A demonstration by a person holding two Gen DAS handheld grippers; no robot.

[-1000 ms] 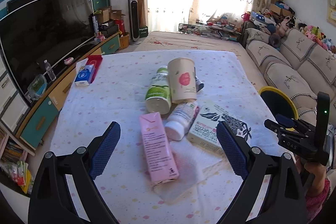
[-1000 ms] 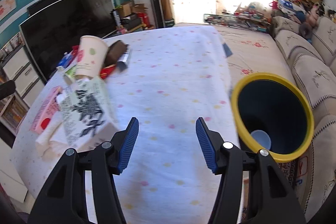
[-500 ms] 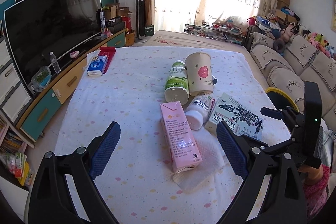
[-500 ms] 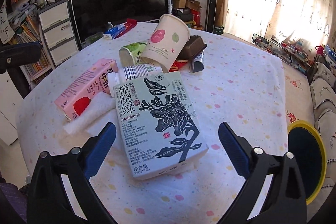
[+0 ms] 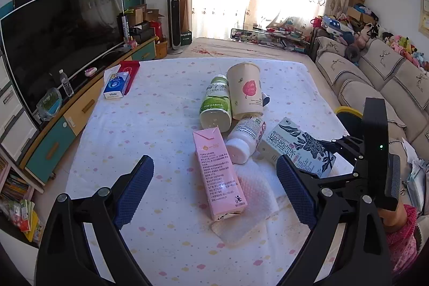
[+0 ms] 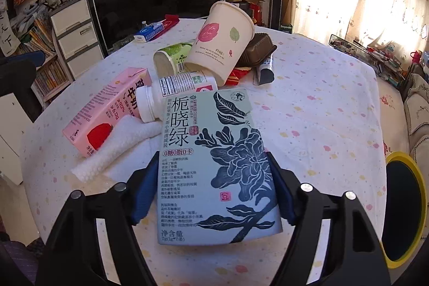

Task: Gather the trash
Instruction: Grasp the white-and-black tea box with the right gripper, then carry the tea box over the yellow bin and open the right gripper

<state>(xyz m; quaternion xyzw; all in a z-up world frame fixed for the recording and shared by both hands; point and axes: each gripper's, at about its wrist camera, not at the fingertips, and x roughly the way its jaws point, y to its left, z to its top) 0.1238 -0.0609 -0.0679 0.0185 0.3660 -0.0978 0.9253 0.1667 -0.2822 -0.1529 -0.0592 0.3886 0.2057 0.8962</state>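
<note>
A pile of trash lies on the dotted tablecloth (image 5: pixel 161 125). A pale green tea box (image 6: pixel 214 165) with a dark flower print sits between the fingers of my right gripper (image 6: pixel 214 192), whose blue pads touch its two sides. The box also shows in the left wrist view (image 5: pixel 297 149). A pink carton (image 5: pixel 218 173), a white pill bottle (image 5: pixel 245 141), a green bottle (image 5: pixel 215 106) and a paper cup (image 5: pixel 245 93) lie beside it on a white tissue (image 5: pixel 257 195). My left gripper (image 5: pixel 214 186) is open and empty, just above the pink carton.
A yellow-rimmed dark bin (image 6: pixel 405 208) stands beside the table at the right. A blue tissue pack (image 5: pixel 116 85) and a red box (image 5: pixel 130 71) lie at the far left. A brown tray (image 6: pixel 257 50) and a tube (image 6: pixel 264 69) lie behind the cup. A TV stands at the left.
My right gripper has swung from the bin side to the tea box, moved forward over it and closed in on its sides. My left gripper has drawn back slightly and stayed open.
</note>
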